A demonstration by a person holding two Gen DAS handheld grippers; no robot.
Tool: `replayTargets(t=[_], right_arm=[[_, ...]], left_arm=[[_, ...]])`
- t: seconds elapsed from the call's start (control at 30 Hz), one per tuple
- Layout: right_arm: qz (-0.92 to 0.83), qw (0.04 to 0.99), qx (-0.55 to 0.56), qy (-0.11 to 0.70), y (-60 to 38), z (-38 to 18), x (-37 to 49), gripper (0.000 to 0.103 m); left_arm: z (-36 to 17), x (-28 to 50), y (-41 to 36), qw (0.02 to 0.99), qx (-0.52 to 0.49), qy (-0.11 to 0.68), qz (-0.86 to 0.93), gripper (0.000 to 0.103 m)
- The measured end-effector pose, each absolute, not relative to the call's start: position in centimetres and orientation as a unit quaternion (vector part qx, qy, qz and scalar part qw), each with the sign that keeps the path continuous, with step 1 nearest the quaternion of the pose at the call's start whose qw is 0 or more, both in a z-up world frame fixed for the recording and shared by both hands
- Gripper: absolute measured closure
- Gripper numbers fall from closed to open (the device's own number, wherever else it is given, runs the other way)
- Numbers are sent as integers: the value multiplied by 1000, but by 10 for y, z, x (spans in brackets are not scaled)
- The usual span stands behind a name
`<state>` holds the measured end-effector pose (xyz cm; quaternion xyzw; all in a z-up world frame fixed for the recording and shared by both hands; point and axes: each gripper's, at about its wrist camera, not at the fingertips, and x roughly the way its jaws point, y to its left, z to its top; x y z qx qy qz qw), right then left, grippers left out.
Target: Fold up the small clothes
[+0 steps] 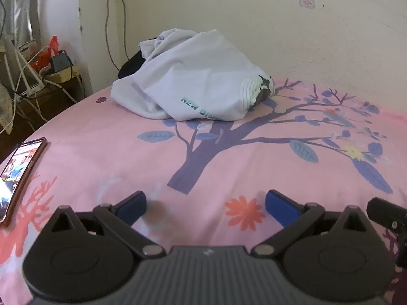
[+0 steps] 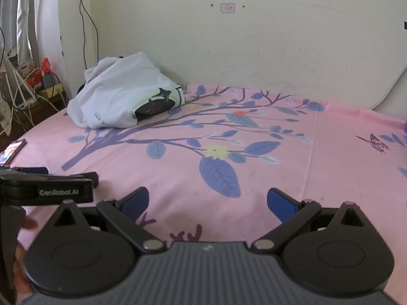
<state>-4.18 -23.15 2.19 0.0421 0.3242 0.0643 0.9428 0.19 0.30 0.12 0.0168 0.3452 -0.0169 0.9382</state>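
Observation:
A crumpled white shirt (image 1: 193, 81) with teal lettering and a dark star print lies in a heap at the far left of the pink bedsheet (image 1: 229, 157), against the wall. The right wrist view shows the same shirt (image 2: 122, 94) at upper left. My left gripper (image 1: 206, 203) is open, its blue pads wide apart over bare sheet, well short of the shirt. Also open and holding nothing, my right gripper (image 2: 207, 202) hovers over the sheet (image 2: 279, 152). The left gripper's black body (image 2: 45, 190) shows at the left edge of the right wrist view.
A phone (image 1: 17, 175) with a lit screen lies near the bed's left edge, also seen as the phone (image 2: 11, 150) in the right wrist view. Beyond that edge stands a low stand with cables and chargers (image 1: 38, 76). A cream wall (image 1: 279, 38) bounds the bed behind.

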Motion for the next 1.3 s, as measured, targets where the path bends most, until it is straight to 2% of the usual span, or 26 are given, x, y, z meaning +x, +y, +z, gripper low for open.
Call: replayTargets(t=[0.2, 0.6, 0.73, 0.9, 1.13, 1.3], right_arm=[[66, 943, 42, 325, -231, 22, -42, 9], [68, 933, 46, 349, -229, 18, -35, 8], [63, 932, 26, 357, -223, 17, -33, 8], [69, 929, 20, 362, -224, 17, -34, 8], [68, 928, 11, 366, -224, 18, -40, 9], [35, 949, 57, 308, -226, 32, -31, 9]], left_arm=[[5, 7, 5, 932, 14, 362, -19, 0], [6, -5, 6, 945, 23, 326, -7, 0], [16, -8, 16, 960, 3, 281, 12, 0], [35, -8, 15, 979, 50, 197, 25, 0], [25, 11, 33, 970, 1, 243, -11, 0], [26, 4, 45, 977, -17, 212, 1, 0]])
